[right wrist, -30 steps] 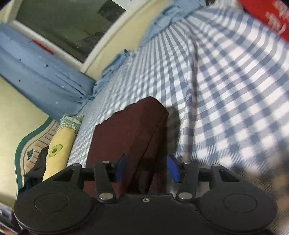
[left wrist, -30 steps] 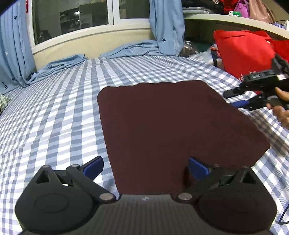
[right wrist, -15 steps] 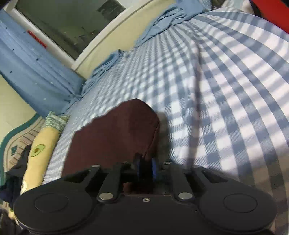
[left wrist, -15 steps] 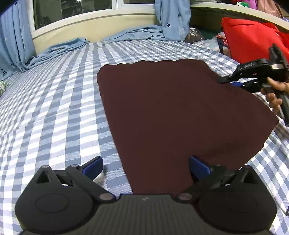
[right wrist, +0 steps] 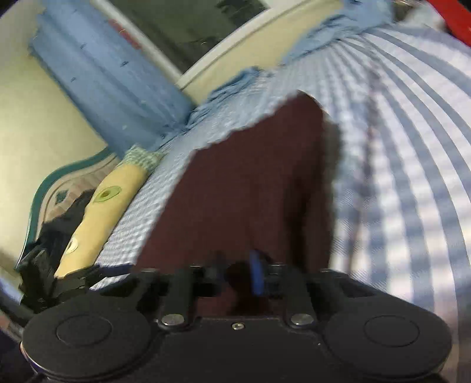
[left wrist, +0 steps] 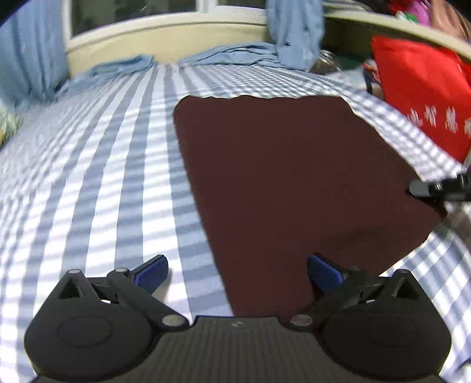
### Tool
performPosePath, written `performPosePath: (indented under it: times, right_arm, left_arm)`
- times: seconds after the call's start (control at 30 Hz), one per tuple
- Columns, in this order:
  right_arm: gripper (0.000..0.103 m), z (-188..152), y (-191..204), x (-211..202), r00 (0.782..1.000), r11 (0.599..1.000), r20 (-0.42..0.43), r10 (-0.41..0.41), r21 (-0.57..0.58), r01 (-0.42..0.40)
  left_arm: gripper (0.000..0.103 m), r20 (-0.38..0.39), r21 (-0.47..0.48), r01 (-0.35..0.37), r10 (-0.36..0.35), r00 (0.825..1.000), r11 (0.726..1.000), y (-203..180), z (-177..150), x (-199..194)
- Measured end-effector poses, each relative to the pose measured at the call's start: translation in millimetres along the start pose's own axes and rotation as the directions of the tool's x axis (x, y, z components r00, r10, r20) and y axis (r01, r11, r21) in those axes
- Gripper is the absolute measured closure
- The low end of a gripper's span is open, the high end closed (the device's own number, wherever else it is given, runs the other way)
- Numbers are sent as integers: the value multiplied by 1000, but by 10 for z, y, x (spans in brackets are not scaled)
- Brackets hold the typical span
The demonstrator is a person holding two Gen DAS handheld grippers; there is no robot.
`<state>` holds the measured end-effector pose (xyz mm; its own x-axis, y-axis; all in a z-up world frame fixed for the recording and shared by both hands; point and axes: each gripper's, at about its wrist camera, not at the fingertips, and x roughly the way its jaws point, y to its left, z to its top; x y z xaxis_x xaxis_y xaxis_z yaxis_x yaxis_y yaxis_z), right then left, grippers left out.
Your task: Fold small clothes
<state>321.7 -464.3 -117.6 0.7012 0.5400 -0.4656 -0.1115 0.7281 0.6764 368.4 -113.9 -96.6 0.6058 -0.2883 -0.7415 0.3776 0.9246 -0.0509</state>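
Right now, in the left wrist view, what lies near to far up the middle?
Left gripper, open → dark red cloth → checked sheet → crumpled blue fabric → cream window ledge → window.

The near end of the dark red cloth (left wrist: 294,182) runs under the left gripper (left wrist: 237,272), so its front edge is hidden there. The right gripper (left wrist: 435,188) is cut off by the picture's right edge beside the cloth, and the hand holding it cannot be seen. In the right wrist view motion blur smears the fingers (right wrist: 256,275) closed on the cloth, so where the fold begins cannot be told. The red bag (left wrist: 424,100) behind the cloth carries white print too blurred to read.
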Motion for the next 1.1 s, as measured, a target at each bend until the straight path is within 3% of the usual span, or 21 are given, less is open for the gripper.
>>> performPosePath:
  times: [0.07,0.13,0.2,0.33,0.5,0.73,0.87,0.97,1.03,1.1]
  right_arm:
    - [80,19,84,-111,1000,1000,26,10,21,-11]
    - [19,-3,265,-326,996,999,80,43,-7,-43]
    - [2,-53,539,-582,990,997,141,29,-81,-17]
    - [1,-98,1029,-961,993,990,117,35,-139,-18]
    - [1,-82,1420,-1350,991,977,124,42,-211,-15]
    - [1,-72,1740,-1371,997,943,78,-4,-331,30]
    - [1,84,1595,-1069,999,946,33,-24,-322,34]
    - [1,313,1344,-699,996,948,-26,-88,-310,76]
    - [1,497,1069,-416,990,963,-74,-117,-251,95]
    - [1,665,744,-154,985,984,-126,-114,-153,94]
  left_arm:
    - [1,-4,-14,-23,23,1000,1000,24,25,-113]
    - [1,2,4,-77,77,997,997,15,67,-245]
    - [1,17,-12,-99,99,995,995,17,122,-402]
    - [1,63,-86,-57,63,996,995,13,225,-757]
    - [1,136,-72,-21,31,990,997,-58,318,-1162]
    - [1,191,-37,-12,18,981,999,-128,397,-1367]
    - [1,193,-68,57,-44,980,996,52,414,-1214]
    - [1,115,-190,232,-213,970,954,527,458,-772]
    - [1,31,-233,267,-268,963,935,770,484,-447]
    - [1,6,-286,305,-316,949,908,945,483,-223]
